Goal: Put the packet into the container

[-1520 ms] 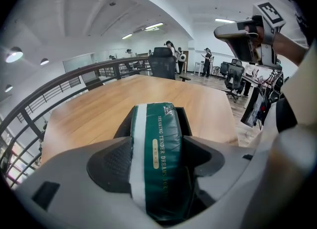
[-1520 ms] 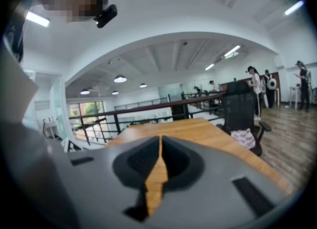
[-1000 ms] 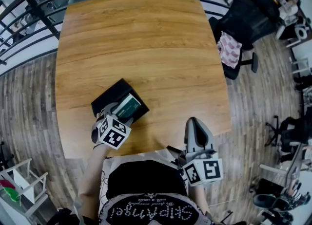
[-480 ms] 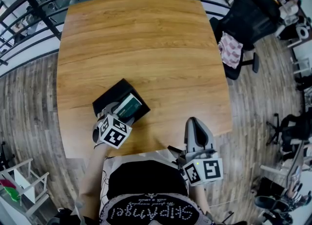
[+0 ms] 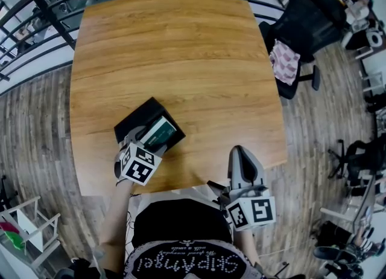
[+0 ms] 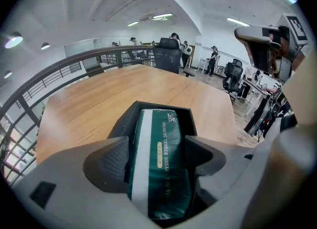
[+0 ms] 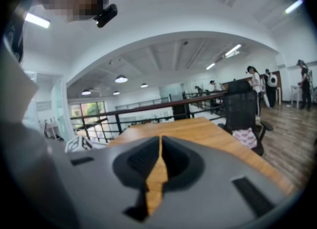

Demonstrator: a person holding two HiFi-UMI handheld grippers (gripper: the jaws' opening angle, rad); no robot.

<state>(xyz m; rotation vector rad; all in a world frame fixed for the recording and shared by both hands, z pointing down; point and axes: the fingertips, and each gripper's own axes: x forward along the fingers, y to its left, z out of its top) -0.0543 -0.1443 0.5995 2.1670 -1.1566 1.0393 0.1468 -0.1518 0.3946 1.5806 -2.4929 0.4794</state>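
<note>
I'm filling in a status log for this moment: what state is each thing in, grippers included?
left gripper: shut on the packet.
packet: held between the jaws, its far end inside the container.
container: open-topped, resting on the table.
right gripper: shut, nothing between its jaws, away from the container.
</note>
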